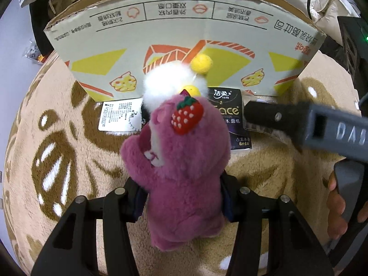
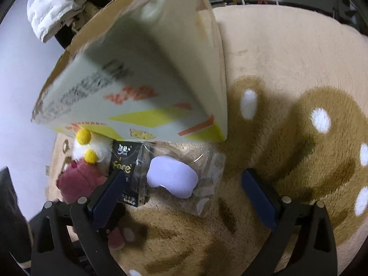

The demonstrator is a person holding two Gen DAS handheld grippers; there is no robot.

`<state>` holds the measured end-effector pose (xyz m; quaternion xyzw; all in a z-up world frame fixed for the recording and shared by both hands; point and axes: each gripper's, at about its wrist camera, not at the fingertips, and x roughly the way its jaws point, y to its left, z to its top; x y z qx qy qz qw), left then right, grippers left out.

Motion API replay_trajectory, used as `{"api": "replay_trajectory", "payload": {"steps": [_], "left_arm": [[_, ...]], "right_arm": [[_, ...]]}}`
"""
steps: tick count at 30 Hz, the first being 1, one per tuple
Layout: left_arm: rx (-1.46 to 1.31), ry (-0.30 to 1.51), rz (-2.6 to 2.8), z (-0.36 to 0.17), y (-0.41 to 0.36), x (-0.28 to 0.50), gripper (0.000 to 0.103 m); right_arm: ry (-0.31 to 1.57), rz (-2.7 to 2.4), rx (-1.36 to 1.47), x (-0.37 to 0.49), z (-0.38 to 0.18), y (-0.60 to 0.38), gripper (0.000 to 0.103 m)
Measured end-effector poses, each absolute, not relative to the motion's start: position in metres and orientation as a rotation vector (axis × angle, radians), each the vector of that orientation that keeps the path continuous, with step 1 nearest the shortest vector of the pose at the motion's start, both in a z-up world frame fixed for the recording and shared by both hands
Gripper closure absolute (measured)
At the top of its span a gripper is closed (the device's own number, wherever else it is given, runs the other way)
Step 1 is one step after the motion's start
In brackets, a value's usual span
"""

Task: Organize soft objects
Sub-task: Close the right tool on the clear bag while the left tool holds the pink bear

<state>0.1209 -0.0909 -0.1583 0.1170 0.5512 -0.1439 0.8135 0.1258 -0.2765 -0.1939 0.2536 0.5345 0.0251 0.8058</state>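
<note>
My left gripper [image 1: 181, 195] is shut on a pink plush bear [image 1: 184, 165] with a red strawberry on its head, held above the rug. Behind it lies a white fluffy toy [image 1: 165, 80] with yellow pompoms, against a printed cardboard box [image 1: 184, 34]. A black tissue pack [image 1: 232, 119] lies beside it. My right gripper [image 2: 184, 191] is open, its fingers either side of a clear bag holding a pale lilac soft item [image 2: 172, 177]. The bear [image 2: 78, 181], white toy [image 2: 92, 149] and tissue pack [image 2: 126, 161] show at the left in the right wrist view.
A beige and brown fluffy rug [image 1: 57, 149] covers the floor. A white printed card [image 1: 119, 117] lies by the box. The box [image 2: 142, 80] stands tall just behind the bag. White padded clothing [image 2: 55, 4] and clutter lie beyond.
</note>
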Motion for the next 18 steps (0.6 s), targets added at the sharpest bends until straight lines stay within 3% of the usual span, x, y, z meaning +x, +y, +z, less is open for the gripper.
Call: {"api": "replay_trajectory", "payload": {"steps": [13, 16, 18], "left_arm": [[0.283, 1.167, -0.301, -0.17, -0.113, 0.121, 0.052], [0.282, 1.167, -0.301, -0.171, -0.114, 0.123, 0.052], [0.28, 1.166, -0.302, -0.172, -0.111, 0.121, 0.052]], "right_arm": [[1.187, 0.04, 0.417, 0.131, -0.194, -0.243, 0.0], [1.183, 0.028, 0.426, 0.128, -0.192, -0.251, 0.008], [1.186, 0.013, 0.424, 0.127, -0.188, -0.252, 0.021]]}}
